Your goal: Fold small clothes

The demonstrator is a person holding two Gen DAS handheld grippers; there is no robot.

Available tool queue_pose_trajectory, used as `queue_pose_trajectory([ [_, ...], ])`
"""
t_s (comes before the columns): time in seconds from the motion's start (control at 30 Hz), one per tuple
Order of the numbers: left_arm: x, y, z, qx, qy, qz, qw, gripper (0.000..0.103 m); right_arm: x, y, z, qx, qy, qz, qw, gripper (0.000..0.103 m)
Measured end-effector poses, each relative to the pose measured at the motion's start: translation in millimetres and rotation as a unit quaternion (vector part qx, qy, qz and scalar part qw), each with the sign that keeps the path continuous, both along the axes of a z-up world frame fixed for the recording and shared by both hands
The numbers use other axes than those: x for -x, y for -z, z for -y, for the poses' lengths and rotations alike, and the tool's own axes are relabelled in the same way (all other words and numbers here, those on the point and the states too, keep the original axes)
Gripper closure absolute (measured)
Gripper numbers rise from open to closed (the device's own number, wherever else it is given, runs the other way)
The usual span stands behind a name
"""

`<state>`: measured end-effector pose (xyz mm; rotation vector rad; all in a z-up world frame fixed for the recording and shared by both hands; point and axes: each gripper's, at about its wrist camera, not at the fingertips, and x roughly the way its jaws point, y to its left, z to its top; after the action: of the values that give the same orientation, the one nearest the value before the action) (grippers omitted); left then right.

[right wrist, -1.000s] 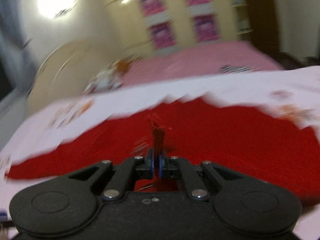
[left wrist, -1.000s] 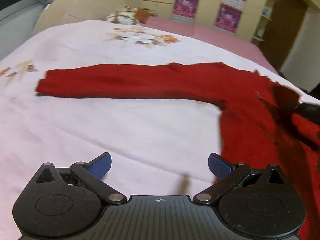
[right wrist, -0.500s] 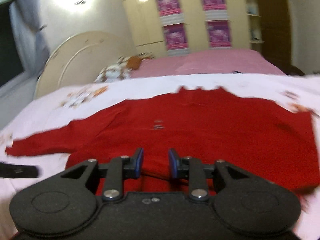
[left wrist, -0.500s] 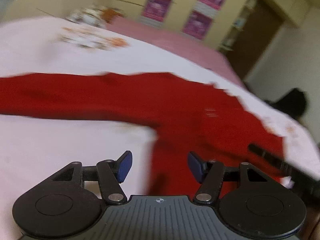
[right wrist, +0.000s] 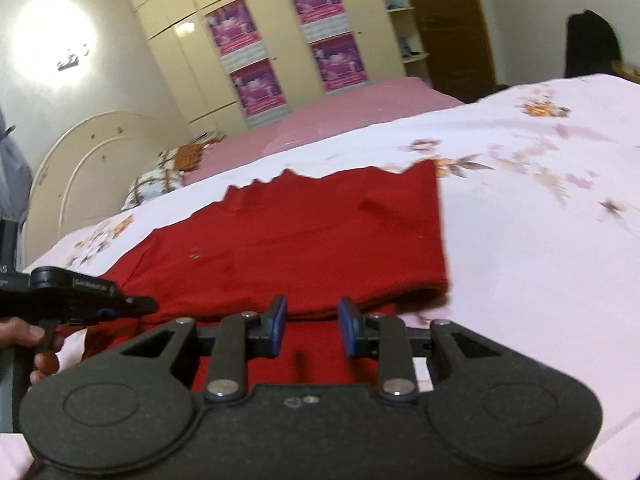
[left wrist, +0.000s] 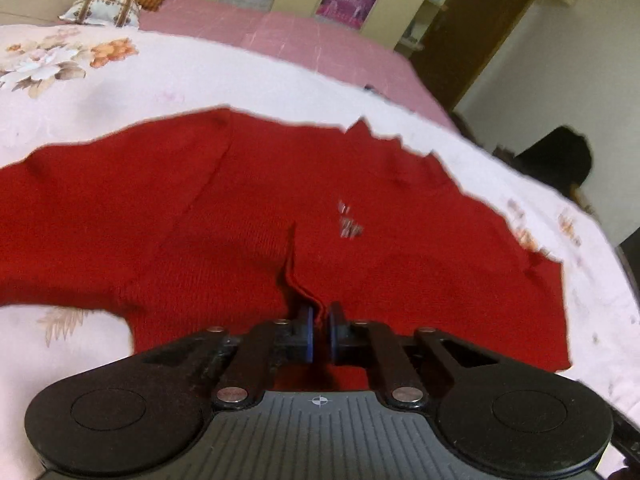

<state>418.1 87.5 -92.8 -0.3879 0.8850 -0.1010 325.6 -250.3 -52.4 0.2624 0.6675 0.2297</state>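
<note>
A red knit sweater (left wrist: pixel 248 220) lies spread on a pale floral bedsheet (left wrist: pixel 120 80), one sleeve running off to the left. My left gripper (left wrist: pixel 320 330) is shut on a pinched ridge of the sweater's near hem. In the right wrist view the sweater (right wrist: pixel 320 232) lies ahead, its right edge folded. My right gripper (right wrist: pixel 312 326) is open just above the near red edge, holding nothing. The left gripper (right wrist: pixel 140 305) shows at the left of that view, held by a hand.
A pink bedcover (left wrist: pixel 304 40) lies beyond the sheet, with a patterned pillow (left wrist: pixel 104 4) by the cream headboard (right wrist: pixel 80 152). A wardrobe with purple posters (right wrist: pixel 280 48) stands behind. A dark doorway (left wrist: pixel 472 28) and a dark shape (left wrist: pixel 560 160) are at the right.
My left gripper moved right from the sheet onto the sweater's hem and closed on it. My right gripper let go of the red cloth, opened and shifted right.
</note>
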Motion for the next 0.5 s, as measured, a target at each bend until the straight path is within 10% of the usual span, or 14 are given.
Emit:
queue_pose_trajectory([
  [0.2,14,-37,-37,-0.011,-0.031,0.076,0.9966,0.099,-1,1,20,-0.005,0.024,-0.004,1.000,0.074],
  [0.5,18,-10,-76,-0.026,-0.050,0.039,0.9977,0.098,-23,11,25,0.007,0.034,-0.021,0.999,0.072],
])
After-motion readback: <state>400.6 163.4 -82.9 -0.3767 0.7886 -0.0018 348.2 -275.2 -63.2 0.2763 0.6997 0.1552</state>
